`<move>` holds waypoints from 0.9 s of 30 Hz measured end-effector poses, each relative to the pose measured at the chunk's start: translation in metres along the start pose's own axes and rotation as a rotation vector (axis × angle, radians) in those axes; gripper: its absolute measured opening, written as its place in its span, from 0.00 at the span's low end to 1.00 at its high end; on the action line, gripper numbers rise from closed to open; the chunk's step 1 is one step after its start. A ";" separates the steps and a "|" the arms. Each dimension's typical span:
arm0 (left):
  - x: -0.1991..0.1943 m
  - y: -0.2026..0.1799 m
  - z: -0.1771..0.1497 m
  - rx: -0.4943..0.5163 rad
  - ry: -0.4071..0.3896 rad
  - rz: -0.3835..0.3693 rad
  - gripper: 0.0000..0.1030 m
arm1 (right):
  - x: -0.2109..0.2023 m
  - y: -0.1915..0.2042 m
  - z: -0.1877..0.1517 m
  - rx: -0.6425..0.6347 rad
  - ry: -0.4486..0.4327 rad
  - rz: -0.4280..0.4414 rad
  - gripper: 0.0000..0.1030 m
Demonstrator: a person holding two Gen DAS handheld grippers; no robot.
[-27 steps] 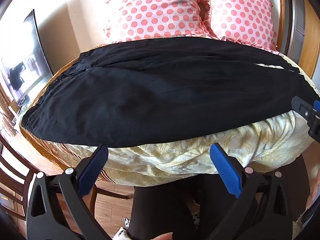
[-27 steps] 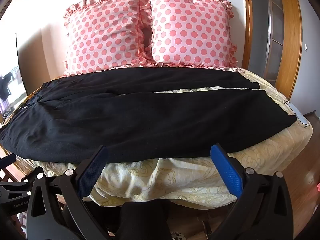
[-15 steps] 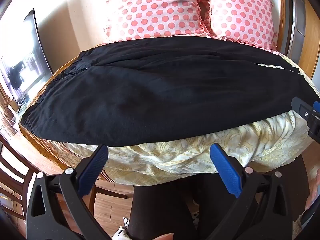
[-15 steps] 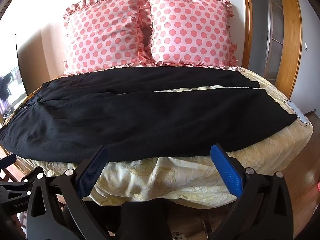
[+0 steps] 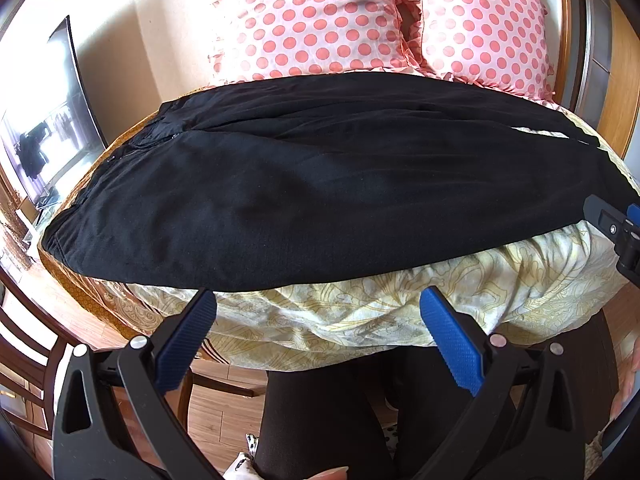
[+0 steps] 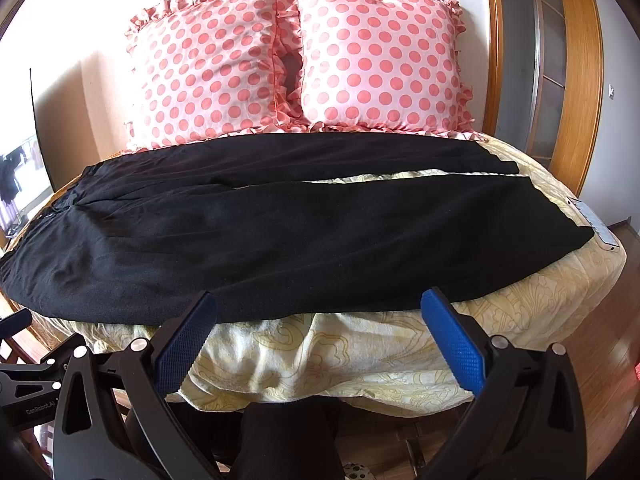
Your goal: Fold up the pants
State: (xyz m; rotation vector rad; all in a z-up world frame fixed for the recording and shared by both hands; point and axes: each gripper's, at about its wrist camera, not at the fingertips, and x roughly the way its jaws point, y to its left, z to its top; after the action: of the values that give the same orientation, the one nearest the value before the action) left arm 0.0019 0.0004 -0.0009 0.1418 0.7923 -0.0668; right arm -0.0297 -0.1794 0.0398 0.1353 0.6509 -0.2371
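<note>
Black pants (image 5: 320, 184) lie spread flat across the bed, waistband at the left, both legs running to the right; they also show in the right wrist view (image 6: 280, 232). My left gripper (image 5: 318, 312) is open and empty, held just off the bed's near edge below the pants' near leg. My right gripper (image 6: 318, 312) is open and empty too, in front of the near edge further right. Its black body shows at the right edge of the left wrist view (image 5: 616, 232).
A yellow patterned bedspread (image 6: 360, 352) covers the bed. Two pink polka-dot pillows (image 6: 296, 68) lean at the headboard. A remote control (image 6: 592, 228) lies at the bed's right edge. A TV (image 5: 44, 136) and a wooden chair (image 5: 24, 360) stand left. The person's dark legs (image 5: 320, 420) are below.
Both grippers have shifted very slightly toward the bed; the pants lie as before.
</note>
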 end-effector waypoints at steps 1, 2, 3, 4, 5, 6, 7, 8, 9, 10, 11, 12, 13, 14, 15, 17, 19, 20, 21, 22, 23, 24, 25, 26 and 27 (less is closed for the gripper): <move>0.000 0.000 0.000 0.000 0.000 0.000 0.98 | 0.000 0.000 0.000 0.000 0.000 0.000 0.99; 0.000 0.000 0.000 0.000 0.000 0.000 0.98 | 0.000 0.000 0.000 0.001 -0.001 0.000 0.99; 0.000 0.000 0.000 0.000 0.000 0.000 0.98 | 0.000 0.000 0.000 0.000 0.000 0.000 0.99; 0.000 0.000 0.000 -0.001 0.000 0.000 0.98 | 0.000 0.000 0.000 0.000 0.000 0.001 0.99; 0.000 0.000 0.000 -0.001 0.000 0.000 0.98 | 0.000 0.000 0.000 -0.001 0.001 0.000 0.99; 0.000 0.000 0.000 -0.001 0.000 0.001 0.98 | 0.000 0.000 0.000 0.000 0.000 0.000 0.99; 0.000 0.000 0.000 -0.001 0.000 0.001 0.98 | 0.000 0.000 0.000 0.000 -0.001 0.001 0.99; 0.000 0.000 0.000 -0.001 0.001 0.001 0.98 | 0.000 0.000 0.000 0.000 0.000 0.001 0.99; -0.001 0.001 -0.001 -0.001 0.001 0.001 0.98 | 0.000 0.000 0.000 0.000 0.001 0.001 0.99; -0.001 0.001 -0.002 -0.002 0.001 0.001 0.98 | -0.001 0.000 0.000 0.001 0.000 0.001 0.99; -0.001 0.001 -0.002 -0.001 0.000 0.000 0.98 | -0.001 0.000 0.000 0.001 -0.001 0.001 0.99; -0.001 0.001 -0.002 -0.001 0.000 0.000 0.98 | -0.001 0.000 0.000 0.000 0.000 0.001 0.99; -0.001 0.001 -0.002 -0.001 0.000 0.000 0.98 | -0.001 0.000 0.000 0.001 0.000 0.000 0.99; -0.001 0.001 -0.002 -0.001 0.000 0.000 0.98 | -0.001 -0.001 0.000 0.001 0.000 0.001 0.99; -0.001 0.001 -0.002 -0.001 0.000 0.000 0.98 | -0.001 -0.001 0.000 0.002 0.000 0.001 0.99; -0.001 0.001 -0.002 -0.001 0.001 0.000 0.98 | -0.001 -0.001 0.000 0.002 0.000 0.001 0.99; -0.001 0.001 -0.003 -0.001 0.000 0.000 0.98 | -0.001 -0.001 0.000 0.002 0.000 0.001 0.99; -0.001 0.001 -0.003 -0.002 -0.001 0.001 0.98 | -0.001 -0.001 0.000 0.001 -0.001 0.001 0.99; -0.001 0.001 -0.002 -0.002 0.000 0.000 0.98 | -0.001 -0.001 0.000 0.001 -0.001 0.001 0.99; -0.001 0.001 -0.002 -0.002 0.000 0.000 0.98 | -0.001 -0.001 0.001 0.002 0.000 0.002 0.99; -0.001 0.001 -0.003 -0.002 0.000 0.000 0.98 | -0.001 -0.001 0.001 0.002 0.000 0.002 0.99; -0.001 0.001 -0.002 -0.002 0.000 -0.001 0.98 | -0.001 -0.001 0.001 0.002 0.000 0.002 0.99; -0.001 0.001 -0.002 -0.002 0.000 0.000 0.98 | -0.001 -0.001 0.001 0.002 0.000 0.002 0.99; -0.001 0.001 -0.003 -0.002 0.000 0.000 0.98 | -0.001 -0.001 0.001 0.001 -0.001 0.001 0.99; -0.001 0.001 -0.003 -0.001 0.000 0.000 0.98 | -0.001 -0.001 0.001 0.002 0.000 0.002 0.99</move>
State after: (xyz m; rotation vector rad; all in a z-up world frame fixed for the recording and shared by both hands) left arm -0.0003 0.0019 -0.0019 0.1405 0.7921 -0.0661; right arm -0.0305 -0.1804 0.0413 0.1375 0.6503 -0.2360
